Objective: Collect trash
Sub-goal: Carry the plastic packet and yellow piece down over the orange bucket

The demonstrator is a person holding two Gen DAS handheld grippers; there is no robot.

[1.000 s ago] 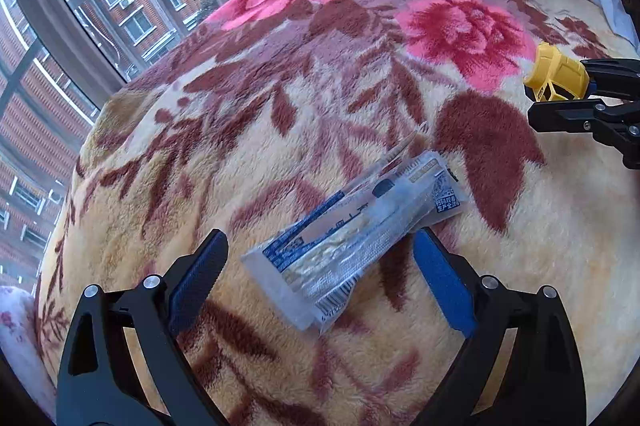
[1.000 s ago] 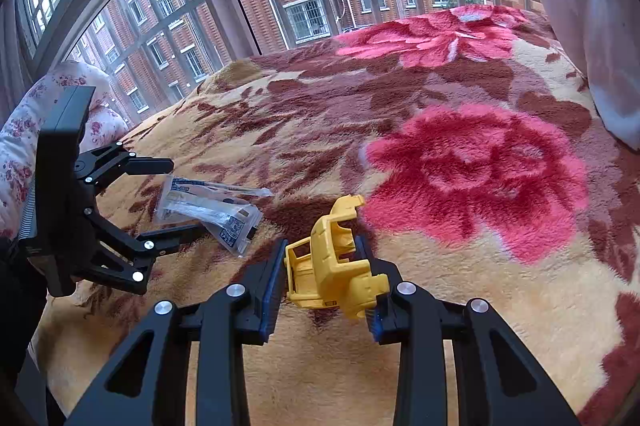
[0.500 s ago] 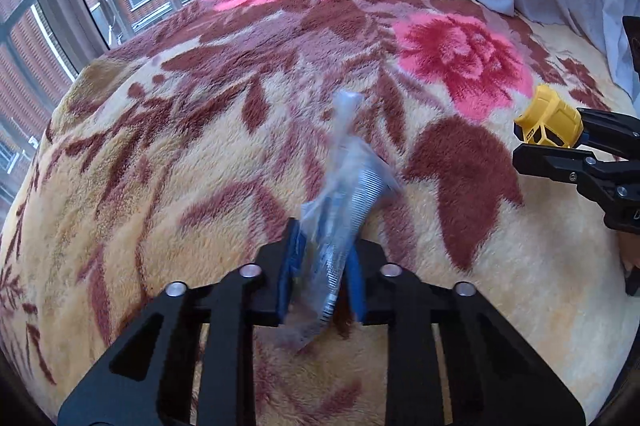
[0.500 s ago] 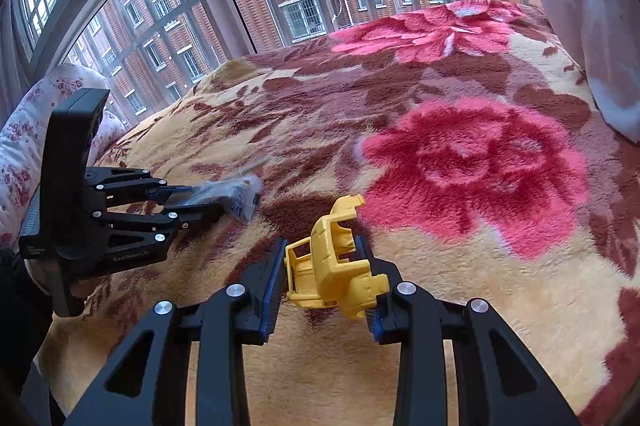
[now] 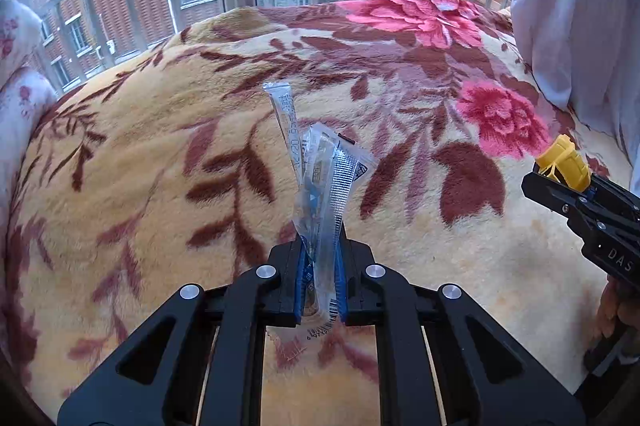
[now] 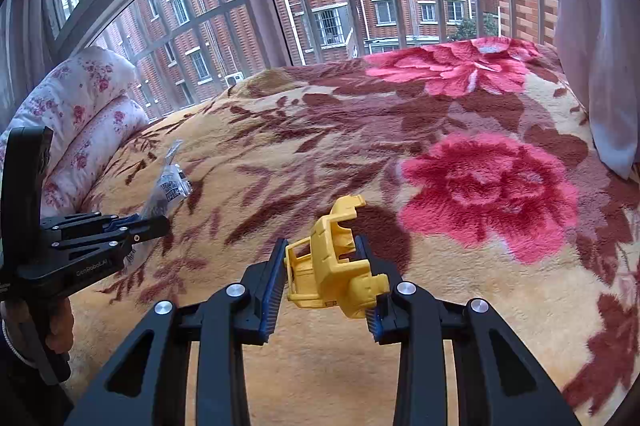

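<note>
My left gripper point(image 5: 319, 258) is shut on a clear plastic wrapper point(image 5: 320, 182) with blue and white print, which stands up from the jaws above the floral blanket point(image 5: 160, 154). In the right wrist view that gripper point(image 6: 154, 222) is at the left with the wrapper point(image 6: 170, 182) sticking up from it. My right gripper point(image 6: 324, 266) is shut on a yellow plastic piece point(image 6: 332, 262), held clear of the blanket. The left wrist view shows the right gripper point(image 5: 556, 182) at the right edge with the yellow piece point(image 5: 564, 162) in its tips.
The blanket point(image 6: 440, 186) covers a bed beside a barred window point(image 6: 320, 6). A folded flowered quilt point(image 6: 80, 118) lies at the bed's left end. A white curtain point(image 5: 580, 6) hangs at the right. A person's hand point(image 6: 60, 326) grips the left gripper's handle.
The left gripper's jaws closed on the wrapper, which lay flat between them, and lifted it upright off the blanket while rolling. The right gripper rose a little with the yellow piece.
</note>
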